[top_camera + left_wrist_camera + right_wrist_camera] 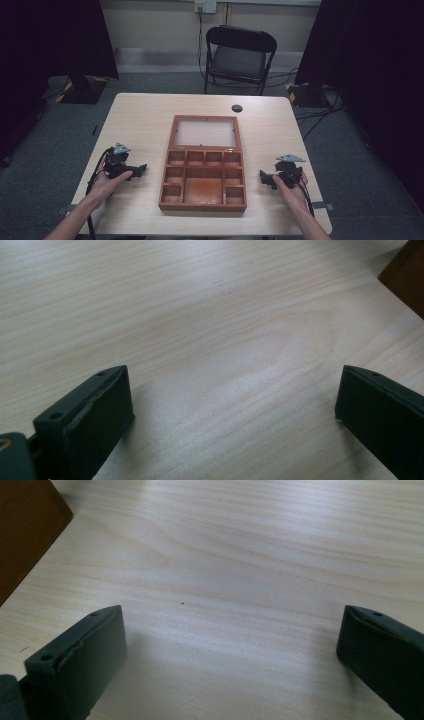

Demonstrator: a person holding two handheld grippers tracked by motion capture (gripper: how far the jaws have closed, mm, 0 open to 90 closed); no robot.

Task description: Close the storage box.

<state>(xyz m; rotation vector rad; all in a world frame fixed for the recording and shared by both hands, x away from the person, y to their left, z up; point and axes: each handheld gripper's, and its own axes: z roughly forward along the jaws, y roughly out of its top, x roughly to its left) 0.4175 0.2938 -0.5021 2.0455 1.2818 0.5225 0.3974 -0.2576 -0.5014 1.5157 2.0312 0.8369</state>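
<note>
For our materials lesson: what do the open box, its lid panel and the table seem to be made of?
Box: reddish-brown wood, apparently varnished, with thin wooden dividers.
Lid panel: pale and translucent, perhaps frosted glass or plastic.
Table: light wood-grain top, matte; possibly laminate.

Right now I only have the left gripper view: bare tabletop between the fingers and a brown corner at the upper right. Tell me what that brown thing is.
Observer: It is a wooden box with its lid folded open and flat on the table, seen from the high view.
Operator: Say what is inside it.
Observer: Small compartments around one larger one; I see nothing in them.
Operator: Report the other gripper.
Observer: The right gripper sits on the box's far side from the left gripper, its fingers wide apart over bare wood, holding nothing.
Operator: Give me what lies beyond the table.
Observer: A black folding chair stands behind the far edge.
</note>
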